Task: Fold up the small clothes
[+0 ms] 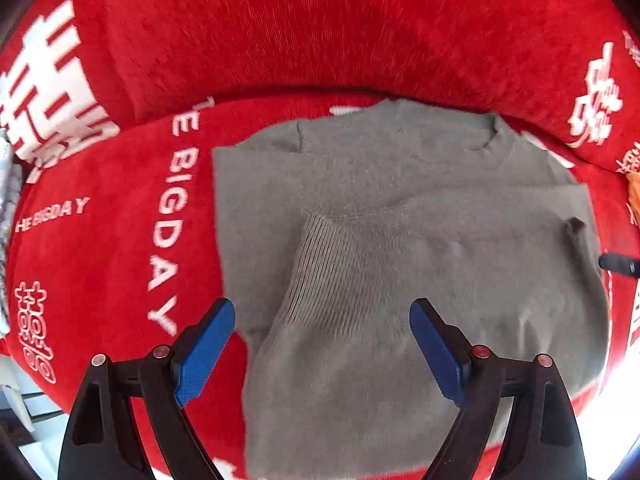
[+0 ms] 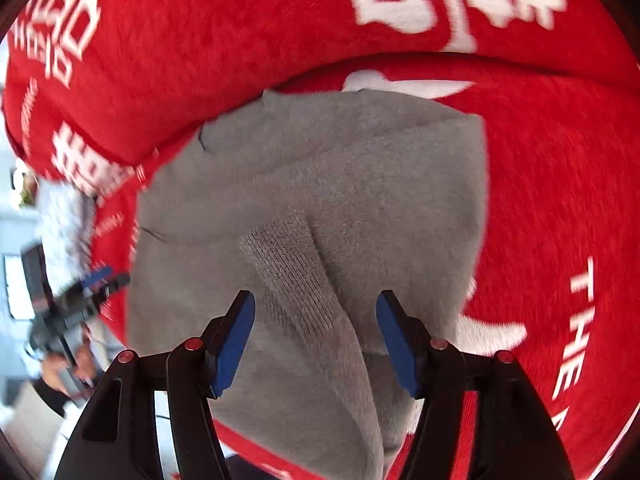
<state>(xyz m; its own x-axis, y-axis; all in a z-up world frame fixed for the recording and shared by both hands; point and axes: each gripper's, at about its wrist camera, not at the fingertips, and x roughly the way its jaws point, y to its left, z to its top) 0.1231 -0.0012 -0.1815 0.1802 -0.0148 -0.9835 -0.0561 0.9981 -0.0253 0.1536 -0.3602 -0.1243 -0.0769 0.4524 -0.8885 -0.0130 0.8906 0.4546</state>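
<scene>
A small grey knit sweater [image 1: 400, 208] lies flat on a red plush blanket [image 1: 104, 240] with white lettering. Its sleeves are folded in over the body, and a ribbed cuff [image 1: 316, 264] lies on top. My left gripper [image 1: 322, 344] is open and empty, hovering just above the sweater's near part. In the right wrist view the same sweater [image 2: 320, 184] lies below my right gripper [image 2: 316, 340], which is open and empty over the ribbed cuff [image 2: 288, 272]. The left gripper shows blurred at the left edge of that view [image 2: 92, 284].
A red cushion or backrest [image 1: 320, 28] rises behind the sweater. The right gripper's tip [image 1: 618, 264] pokes in at the right edge. An orange item [image 1: 634, 196] sits at the far right. Pale floor and furniture [image 2: 24, 280] show left of the blanket.
</scene>
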